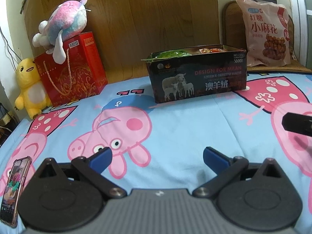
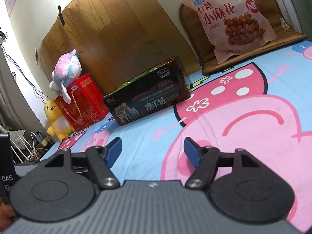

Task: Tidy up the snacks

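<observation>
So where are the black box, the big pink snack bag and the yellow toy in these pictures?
Black box [image 1: 197,81]: left wrist view, its front side by the sheep picture.
Pink snack bag [image 2: 234,17]: right wrist view, middle of its printed front.
Yellow toy [image 1: 29,85]: left wrist view, on its belly.

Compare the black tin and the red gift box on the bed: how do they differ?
The black tin is low, wide and open-topped, with snack packets showing inside; the red gift box is tall, closed and has a rope handle. The gift box carries a pastel plush on top; nothing sits on the tin. Both rest on the cartoon-print sheet.
</observation>
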`<state>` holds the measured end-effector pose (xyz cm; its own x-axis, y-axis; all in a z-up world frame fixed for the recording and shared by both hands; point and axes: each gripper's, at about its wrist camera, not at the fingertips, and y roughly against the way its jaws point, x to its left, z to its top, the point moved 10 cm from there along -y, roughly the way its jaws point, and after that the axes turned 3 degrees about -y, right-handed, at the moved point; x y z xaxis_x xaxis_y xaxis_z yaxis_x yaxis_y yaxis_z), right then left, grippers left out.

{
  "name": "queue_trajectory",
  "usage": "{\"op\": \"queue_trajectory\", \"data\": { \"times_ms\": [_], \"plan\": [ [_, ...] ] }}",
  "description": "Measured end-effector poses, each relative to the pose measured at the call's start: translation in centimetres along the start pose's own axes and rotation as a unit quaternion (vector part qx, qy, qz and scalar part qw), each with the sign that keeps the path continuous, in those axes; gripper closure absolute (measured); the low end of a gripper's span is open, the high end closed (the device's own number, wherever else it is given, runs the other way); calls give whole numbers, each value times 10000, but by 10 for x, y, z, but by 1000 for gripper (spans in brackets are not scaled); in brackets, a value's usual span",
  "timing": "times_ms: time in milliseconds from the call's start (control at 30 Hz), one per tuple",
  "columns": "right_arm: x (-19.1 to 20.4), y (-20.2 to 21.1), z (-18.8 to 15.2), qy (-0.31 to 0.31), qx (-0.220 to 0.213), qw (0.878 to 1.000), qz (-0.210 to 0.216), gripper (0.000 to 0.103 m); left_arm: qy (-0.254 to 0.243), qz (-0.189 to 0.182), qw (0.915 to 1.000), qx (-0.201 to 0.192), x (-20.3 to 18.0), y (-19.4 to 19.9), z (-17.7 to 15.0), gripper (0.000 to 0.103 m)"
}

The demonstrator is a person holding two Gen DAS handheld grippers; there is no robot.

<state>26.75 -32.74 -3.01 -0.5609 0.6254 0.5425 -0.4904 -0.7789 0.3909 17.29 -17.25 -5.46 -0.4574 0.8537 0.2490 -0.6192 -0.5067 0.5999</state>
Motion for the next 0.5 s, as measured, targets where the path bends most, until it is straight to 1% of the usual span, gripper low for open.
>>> {"op": "queue_trajectory", "data": {
  "times_ms": [500],
  "plan": [
    [2, 1, 1, -102, -49, 9999, 37, 30, -19, -73, 9999, 71, -3, -1, -1, 0]
  ]
}}
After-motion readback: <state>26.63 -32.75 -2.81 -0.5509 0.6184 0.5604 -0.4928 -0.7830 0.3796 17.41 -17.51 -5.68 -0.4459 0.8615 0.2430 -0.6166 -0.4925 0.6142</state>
